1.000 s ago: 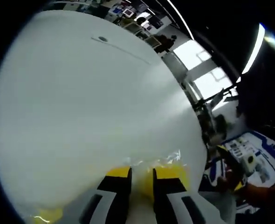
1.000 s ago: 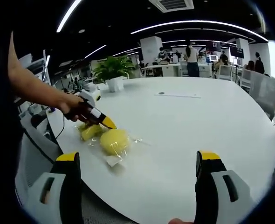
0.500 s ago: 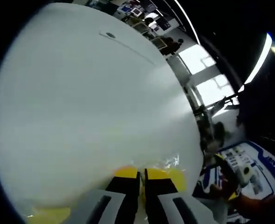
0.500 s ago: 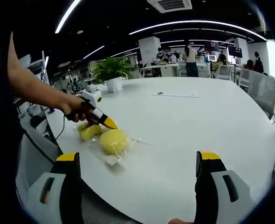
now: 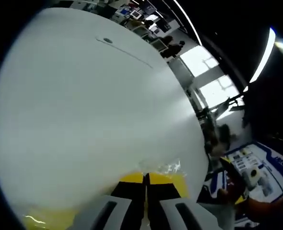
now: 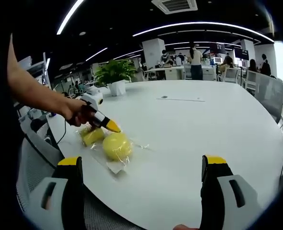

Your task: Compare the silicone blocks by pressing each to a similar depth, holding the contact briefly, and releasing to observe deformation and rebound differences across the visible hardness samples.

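Right gripper view: my left gripper (image 6: 113, 127), jaws together, sits at the round block (image 6: 117, 145); I'd press straight down, hold briefly. Right gripper (image 6: 144, 165) waits wide open.

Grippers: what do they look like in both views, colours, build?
Left gripper and right gripper match: two black jaws capped with yellow tips, set on light grey housings with dark slots. In the right gripper view, the left gripper also shows a white box at its rear. The person's forearm is bare, no sleeve visible.

white table (image 6: 194, 129) | potted plant (image 6: 115, 74) | ceiling light strips (image 6: 199, 24) | bright windows (image 5: 211, 72)
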Demonstrator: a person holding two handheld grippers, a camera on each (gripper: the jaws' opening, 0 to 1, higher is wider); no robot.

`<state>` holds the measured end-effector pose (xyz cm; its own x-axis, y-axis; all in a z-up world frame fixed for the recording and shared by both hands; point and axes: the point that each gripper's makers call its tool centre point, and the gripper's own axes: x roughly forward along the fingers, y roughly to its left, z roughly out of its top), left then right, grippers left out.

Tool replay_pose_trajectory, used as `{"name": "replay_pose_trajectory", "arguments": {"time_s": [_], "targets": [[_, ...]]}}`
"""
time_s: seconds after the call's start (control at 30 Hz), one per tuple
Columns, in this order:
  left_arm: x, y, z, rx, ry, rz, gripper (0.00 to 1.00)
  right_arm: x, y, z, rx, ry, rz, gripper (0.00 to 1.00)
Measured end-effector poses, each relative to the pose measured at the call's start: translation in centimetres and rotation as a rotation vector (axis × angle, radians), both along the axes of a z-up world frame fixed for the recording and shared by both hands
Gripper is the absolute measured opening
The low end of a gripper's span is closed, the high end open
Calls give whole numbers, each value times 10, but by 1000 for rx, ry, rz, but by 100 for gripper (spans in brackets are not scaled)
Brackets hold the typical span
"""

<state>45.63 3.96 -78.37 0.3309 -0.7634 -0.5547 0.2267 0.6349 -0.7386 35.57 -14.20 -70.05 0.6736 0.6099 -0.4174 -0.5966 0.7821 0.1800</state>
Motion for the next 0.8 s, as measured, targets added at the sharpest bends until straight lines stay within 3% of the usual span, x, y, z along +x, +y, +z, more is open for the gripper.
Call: {"name": "replay_pose_trajectory", "arguments": {"time_s": [0.4, 0.67, 0.73, 0.8], "targets": [[-4, -30, 47, -85, -83, -36, 0, -3, 1, 4, 8, -18, -4, 97], [-9, -34, 78, -104, -173, -57, 0, -6, 2, 7, 12, -27, -4, 97], [-5, -34, 89, -96, -236, -66, 0, -7, 3, 9, 17, -30, -2, 97], [-6, -33, 97, -88, -260, -75, 0, -8, 4, 11, 19, -32, 1, 97]]}}
